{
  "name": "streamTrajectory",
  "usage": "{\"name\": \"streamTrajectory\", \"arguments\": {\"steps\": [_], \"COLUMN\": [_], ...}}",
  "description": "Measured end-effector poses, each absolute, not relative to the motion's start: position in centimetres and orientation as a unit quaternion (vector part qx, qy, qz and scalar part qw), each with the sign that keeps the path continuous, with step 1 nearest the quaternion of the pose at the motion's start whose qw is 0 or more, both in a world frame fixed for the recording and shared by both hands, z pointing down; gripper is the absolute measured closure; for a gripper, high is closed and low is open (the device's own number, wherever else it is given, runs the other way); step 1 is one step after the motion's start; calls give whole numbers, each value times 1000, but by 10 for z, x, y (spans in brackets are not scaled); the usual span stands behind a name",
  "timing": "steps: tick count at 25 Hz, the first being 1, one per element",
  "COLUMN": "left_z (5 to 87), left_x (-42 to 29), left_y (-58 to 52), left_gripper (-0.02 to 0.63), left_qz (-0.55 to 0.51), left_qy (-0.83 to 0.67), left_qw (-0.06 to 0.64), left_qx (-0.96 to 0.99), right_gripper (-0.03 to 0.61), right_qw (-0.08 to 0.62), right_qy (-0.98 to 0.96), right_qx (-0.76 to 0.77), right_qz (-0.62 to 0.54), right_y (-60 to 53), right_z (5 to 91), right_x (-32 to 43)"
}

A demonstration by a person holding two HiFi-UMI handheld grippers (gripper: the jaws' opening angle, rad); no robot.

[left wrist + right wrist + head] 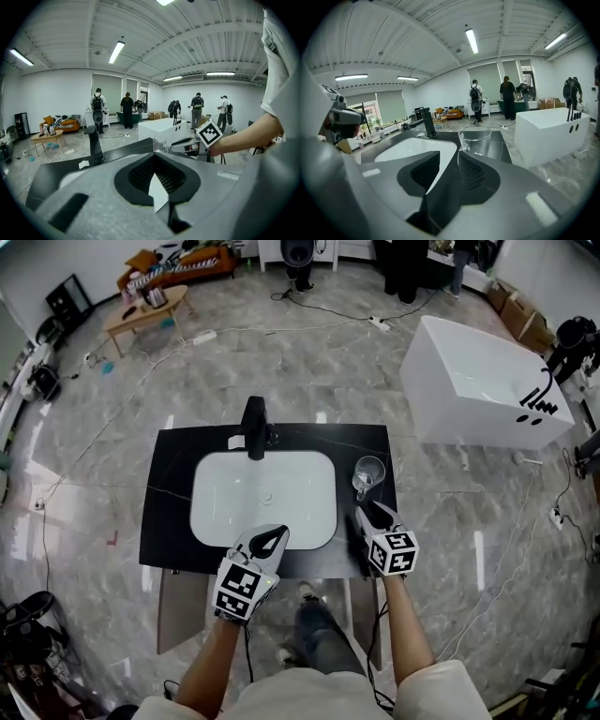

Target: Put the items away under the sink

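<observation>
R hand-held gripper (373, 515) was released, jaws apart, lined up just short of glass (368, 472) on bench (169, 521) beside sink (262, 498), prob. for pickup. L hand-held gripper (267, 540) clenched, empty, over sink edge.

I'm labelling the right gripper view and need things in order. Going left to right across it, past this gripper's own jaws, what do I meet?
left gripper → faucet → glass → white tub
</observation>
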State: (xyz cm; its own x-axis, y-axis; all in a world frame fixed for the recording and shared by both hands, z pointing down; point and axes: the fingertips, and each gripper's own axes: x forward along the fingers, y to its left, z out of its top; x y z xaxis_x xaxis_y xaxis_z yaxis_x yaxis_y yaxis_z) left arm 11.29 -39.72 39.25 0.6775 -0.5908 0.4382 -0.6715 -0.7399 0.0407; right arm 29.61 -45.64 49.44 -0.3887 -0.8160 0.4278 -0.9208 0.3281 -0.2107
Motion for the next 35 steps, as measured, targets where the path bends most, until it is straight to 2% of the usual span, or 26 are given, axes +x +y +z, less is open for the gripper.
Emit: {"name": "streamTrajectory", "arguments": {"steps": [13, 28, 35], "left_z": [412, 433, 438], "left_x": [109, 111, 110], "left_y": [-414, -435, -439], "left_gripper": [609, 609, 609], "left_qz": [208, 215, 222], "left_qy": [-354, -364, -371], "left_qw": [127, 151, 158], "left_qx": [903, 893, 888], "right_gripper": [448, 469, 539], "right_qw": [125, 90, 88], "right_qy": [-817, -859, -862], "right_qx": [522, 458, 454], "right_qz": [212, 211, 209], "right_y": [-490, -508, -514], "right_z": [520, 532, 536], "right_x": [296, 280, 282]}}
